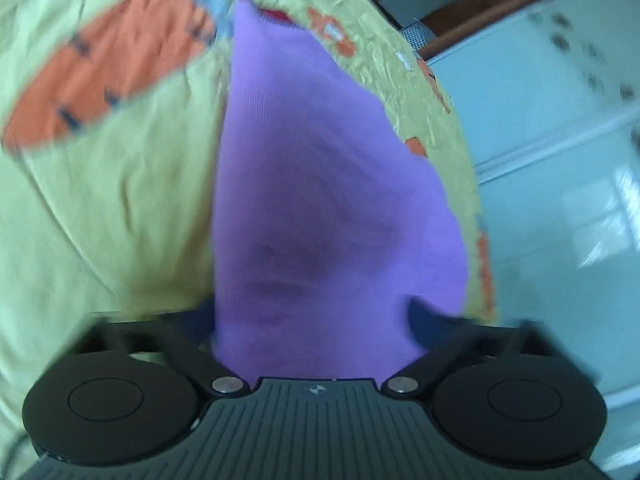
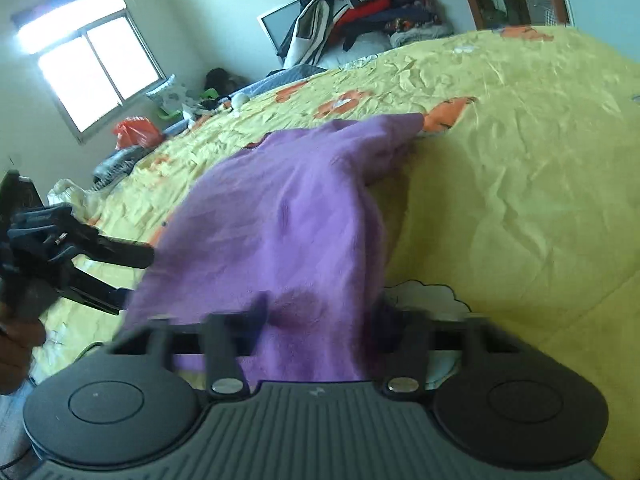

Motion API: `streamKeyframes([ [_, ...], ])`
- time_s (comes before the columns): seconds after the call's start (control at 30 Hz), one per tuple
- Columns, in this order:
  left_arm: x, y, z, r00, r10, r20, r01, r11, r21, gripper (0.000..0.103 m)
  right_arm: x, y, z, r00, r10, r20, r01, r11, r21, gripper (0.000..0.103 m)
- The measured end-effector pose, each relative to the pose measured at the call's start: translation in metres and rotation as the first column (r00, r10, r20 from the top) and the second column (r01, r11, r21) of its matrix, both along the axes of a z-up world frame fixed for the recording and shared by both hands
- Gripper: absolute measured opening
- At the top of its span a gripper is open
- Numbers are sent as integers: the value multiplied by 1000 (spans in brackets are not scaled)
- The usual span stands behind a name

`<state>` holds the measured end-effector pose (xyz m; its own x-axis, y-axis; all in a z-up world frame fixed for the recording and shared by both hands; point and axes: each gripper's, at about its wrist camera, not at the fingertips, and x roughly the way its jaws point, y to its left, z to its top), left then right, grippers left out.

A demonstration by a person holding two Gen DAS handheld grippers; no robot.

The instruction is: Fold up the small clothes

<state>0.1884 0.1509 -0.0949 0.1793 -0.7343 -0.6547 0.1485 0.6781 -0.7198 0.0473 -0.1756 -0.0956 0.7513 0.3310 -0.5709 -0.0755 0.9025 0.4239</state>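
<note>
Two claws: both are on the same purple garment (image 2: 280, 220), one at each end of its near edge.
Left claw (image 1: 316, 320): clamped on the purple cloth, which fills the gap between its dark fingers (image 1: 424, 320) and streams away from the camera in a long tapering strip. The picture is quite blurry, but the fabric clearly runs right into the grip.
Left claw seen from the right camera (image 2: 132, 272): at the far left, its fingers reach to the garment's left edge, with a bit of the person's hand (image 2: 16, 344) behind it.
Right claw (image 2: 320, 320): also gripping the cloth, which bunches up between its fingers (image 2: 260, 312) and drapes forward over them.
Garment: soft, fleecy-looking purple thing, lifted at the near edge by both claws, with the far end resting on the bed and one corner pointing toward an orange print.
Bed (image 2: 520, 200): covered by a wrinkled yellow sheet with orange carrot-like shapes (image 1: 112, 68); a white cloud-shaped print (image 2: 424, 292) sits just beside the right claw.
Background: bright window (image 2: 92, 68) at upper left, a pile of dark clothes (image 2: 360, 8) past the bed's far edge, an orange bag (image 2: 136, 132) and assorted clutter along the left side.
Floor (image 1: 560, 200): pale tiles show to the right of the bed in the left camera.
</note>
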Motion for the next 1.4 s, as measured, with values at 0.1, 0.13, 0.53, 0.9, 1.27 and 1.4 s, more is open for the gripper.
streamKeyframes([
  [0.1, 7, -13, -8, 997, -72, -27, 72, 997, 23, 20, 7, -1, 0, 999, -25, -35, 29, 992, 126, 14],
  [0.13, 9, -14, -3, 996, -88, -29, 89, 995, 41, 18, 5, 1, 4, 1000, -13, -23, 17, 986, 166, 13],
  [0.53, -19, 28, 22, 989, -127, 81, 102, 960, 261, 38, -36, 20, 36, 995, -97, 30, 100, 979, -176, 57],
  [0.9, -59, -62, 49, 854, -234, 464, -26, 872, 488, 84, 60, 67, 38, 997, 38, 63, -2, 871, -491, 50],
  [1.27, -90, -46, 42, 839, -115, 533, -163, 880, 446, 103, 14, 44, 42, 984, -176, 2, 161, 894, -418, 103],
  [1.4, -111, -9, 41, 842, -14, 539, -251, 874, 416, 103, -27, 51, 35, 974, -221, -45, 178, 876, -448, 103],
])
